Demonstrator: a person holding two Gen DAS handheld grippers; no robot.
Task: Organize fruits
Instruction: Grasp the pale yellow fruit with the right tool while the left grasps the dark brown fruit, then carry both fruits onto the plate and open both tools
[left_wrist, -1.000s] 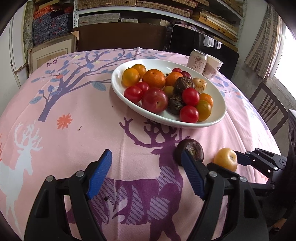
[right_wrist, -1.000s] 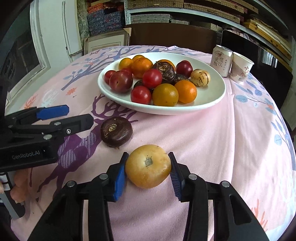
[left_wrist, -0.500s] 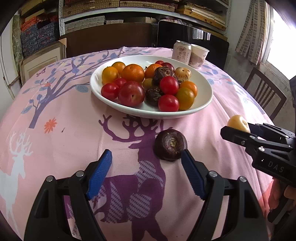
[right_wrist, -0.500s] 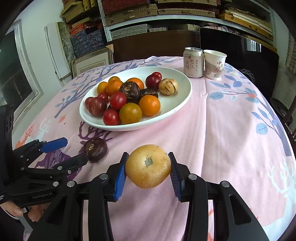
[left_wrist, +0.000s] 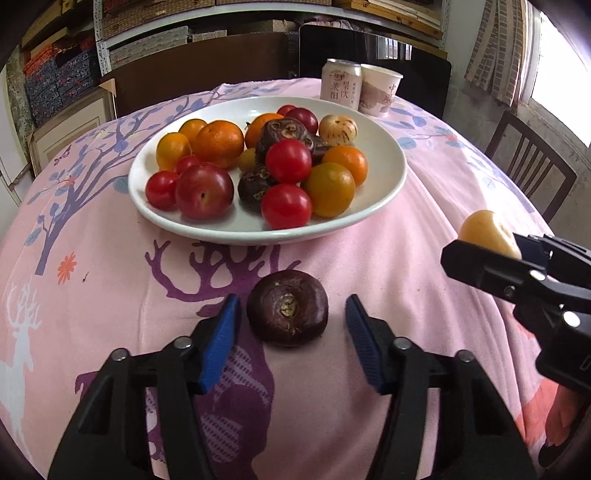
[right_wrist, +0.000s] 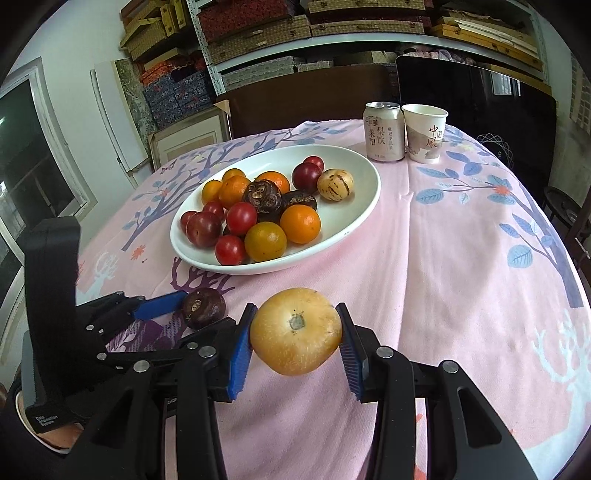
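Seen from the left side first: left gripper (left_wrist: 291, 328) standing apart, blue pads either side of a dark purple-brown fruit (left_wrist: 287, 307) lying on the pink deer-print tablecloth (left_wrist: 92, 280), not yet touching it. Possibly rolling away across the cloth if one pad reaches the round fruit before the other; possibly bruising if squeezed hard, judging by its wrinkled skin.

Straight ahead of both grippers: white plate (left_wrist: 384, 192) heaped with red, orange and dark fruits. Likely jostling the pile, or sending a tomato over the shallow rim, if another fruit is dropped rather than set down.

Moving right: right gripper (right_wrist: 295, 332) clamped on a round yellow fruit (right_wrist: 295, 330), holding it clear of the cloth, short of the plate. Risking a slip, since the pads are gripping only its widest sides.

Beyond the plate, far right: pink drink can (right_wrist: 383, 132) printed with Chinese characters, seemingly "莱阳 梨饮", touching a paper cup (right_wrist: 424, 133) reading "中国风". Small white lettering on the left gripper body, "Data Acquisition System".
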